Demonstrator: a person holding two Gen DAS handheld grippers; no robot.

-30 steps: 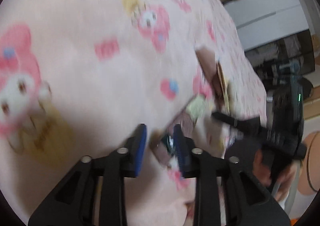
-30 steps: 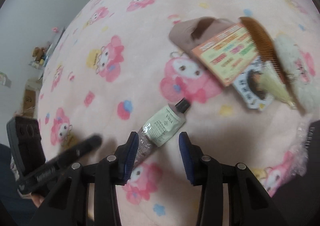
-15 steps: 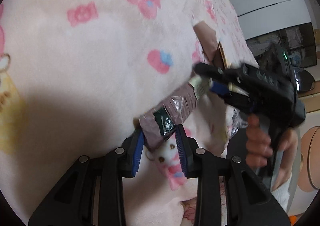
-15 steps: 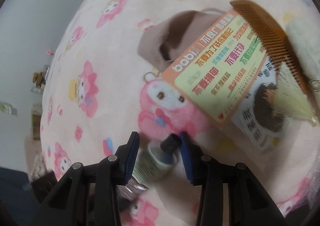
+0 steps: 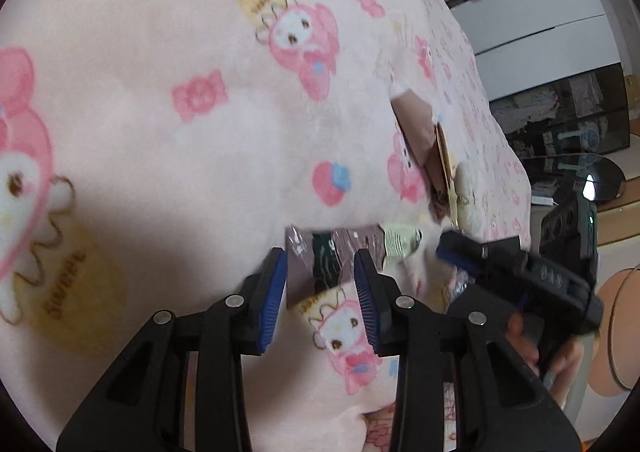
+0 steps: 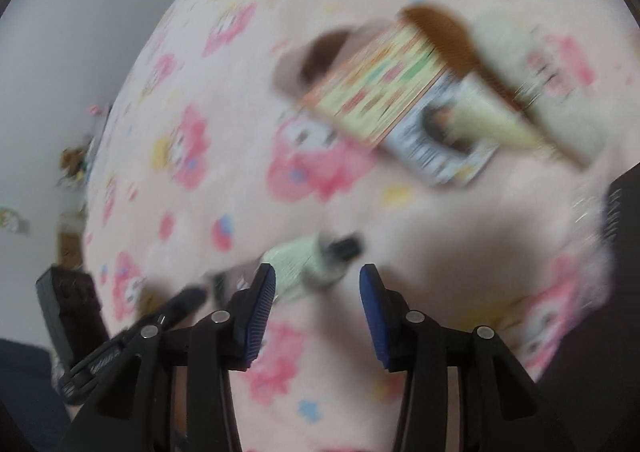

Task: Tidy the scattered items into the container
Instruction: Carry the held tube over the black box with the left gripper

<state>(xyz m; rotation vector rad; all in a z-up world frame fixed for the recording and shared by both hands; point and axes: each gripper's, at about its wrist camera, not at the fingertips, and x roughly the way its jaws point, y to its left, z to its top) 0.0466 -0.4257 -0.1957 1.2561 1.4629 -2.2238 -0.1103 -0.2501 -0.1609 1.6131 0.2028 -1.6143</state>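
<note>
Facing the pink printed blanket (image 5: 160, 139), I hold both tools with fingers spread and nothing between them. The tube (image 5: 360, 248) lies flat on the blanket just ahead of my left gripper (image 5: 320, 292), its crimped foil tail nearest that gripper's gap and its pale green body and dark cap (image 6: 348, 246) pointing toward my right gripper (image 6: 316, 292). The long axis runs roughly across the line between the two tools, so in my judgement either can close on one end; the left sits nearer the tail, the right nearer the cap. Beyond lies a pile with a comb (image 6: 472, 51) and a printed card (image 6: 380, 79). No container is clearly identifiable in either view.
</note>
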